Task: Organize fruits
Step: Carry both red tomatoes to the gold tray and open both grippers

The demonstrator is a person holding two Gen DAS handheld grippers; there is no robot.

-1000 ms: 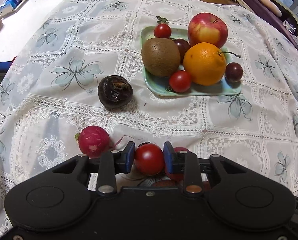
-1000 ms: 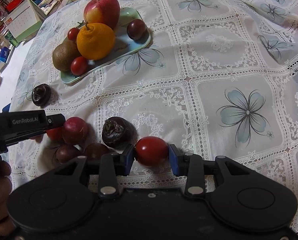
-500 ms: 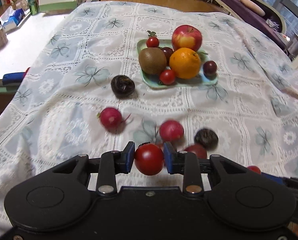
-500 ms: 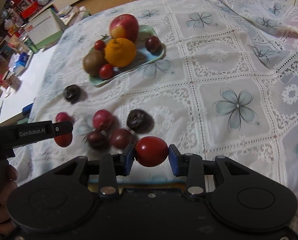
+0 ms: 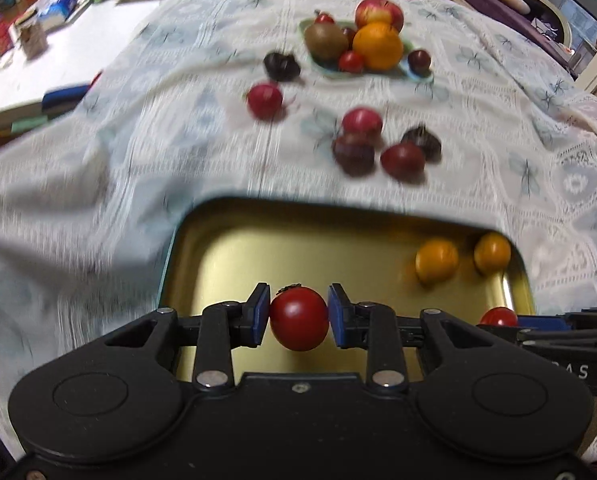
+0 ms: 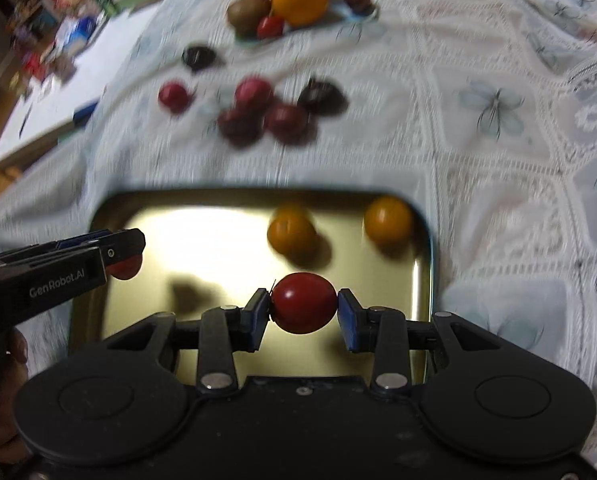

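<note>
My left gripper (image 5: 298, 316) is shut on a red cherry tomato (image 5: 298, 318) and holds it above the gold tray (image 5: 226, 248). My right gripper (image 6: 303, 309) is shut on another red cherry tomato (image 6: 303, 308), also above the tray (image 6: 202, 232). Two orange tomatoes (image 5: 436, 261) (image 6: 291, 233) lie in the tray's far right part. The left gripper also shows in the right wrist view (image 6: 124, 258) with its tomato. The right gripper's tomato shows at the right edge of the left wrist view (image 5: 497, 317).
Several loose red and dark fruits (image 5: 362, 136) (image 6: 258, 108) lie on the lace tablecloth beyond the tray. A green plate (image 5: 416, 74) with apple, orange, kiwi and small fruits stands at the far side. Clutter sits on a white surface (image 5: 38, 60) at the left.
Both grippers have pulled back from the loose fruits with their tomatoes, and now hang over the gold tray, which has come into view. The frames are motion-blurred.
</note>
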